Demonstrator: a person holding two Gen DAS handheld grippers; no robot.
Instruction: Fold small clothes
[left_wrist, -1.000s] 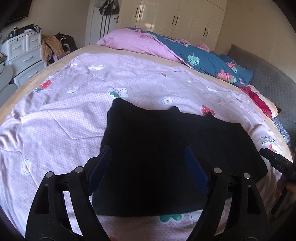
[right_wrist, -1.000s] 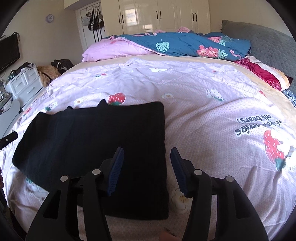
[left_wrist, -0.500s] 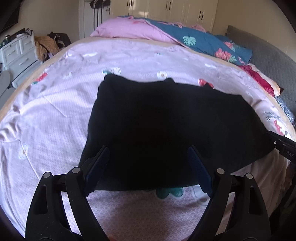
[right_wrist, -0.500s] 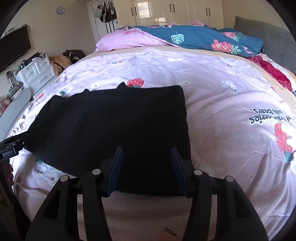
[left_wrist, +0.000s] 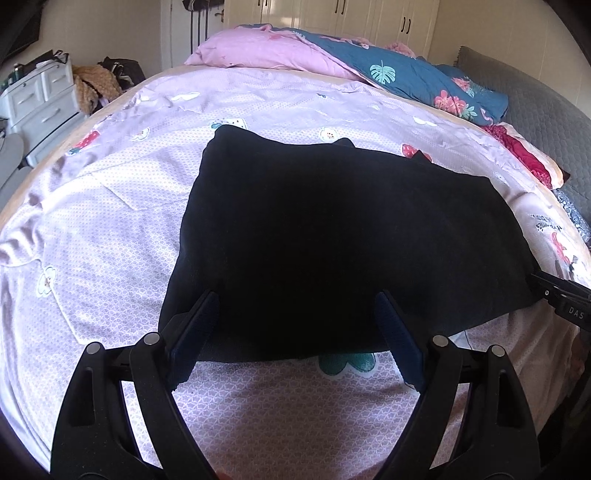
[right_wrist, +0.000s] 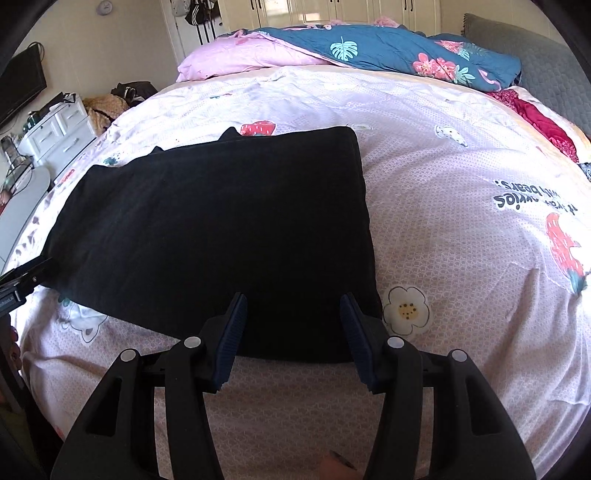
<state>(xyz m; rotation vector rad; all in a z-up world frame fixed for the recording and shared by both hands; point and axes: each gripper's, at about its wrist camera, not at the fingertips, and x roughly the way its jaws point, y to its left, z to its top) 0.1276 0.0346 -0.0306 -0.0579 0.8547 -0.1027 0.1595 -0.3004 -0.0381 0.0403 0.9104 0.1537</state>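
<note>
both grippers poised over the near hem of a dark garment

the left gripper (left_wrist: 295, 332) has its jaws set wide apart with nothing between the pads; it hangs just above the near edge of the black garment (left_wrist: 332, 236), toward that cloth's left corner. the right gripper (right_wrist: 291, 332) stands with jaws parted more narrowly, also empty, over the near edge by the right corner of the same cloth (right_wrist: 221, 229). the right tool's tip shows at 3 o'clock in the left view, the left tool's tip at 9 o'clock in the right view.

the garment lies flat on the bed (right_wrist: 461, 229), a wide rectangle already doubled, with two small points poking out of its far edge at 12 o'clock. it looks soft, light and limp, likely to sag and slide layer over layer, so each pinch should probably take all layers at a near corner, close to the edge.

at 12 o'clock beyond lie a pink pillow (left_wrist: 266, 51) and blue floral quilt (right_wrist: 388, 48).
</note>
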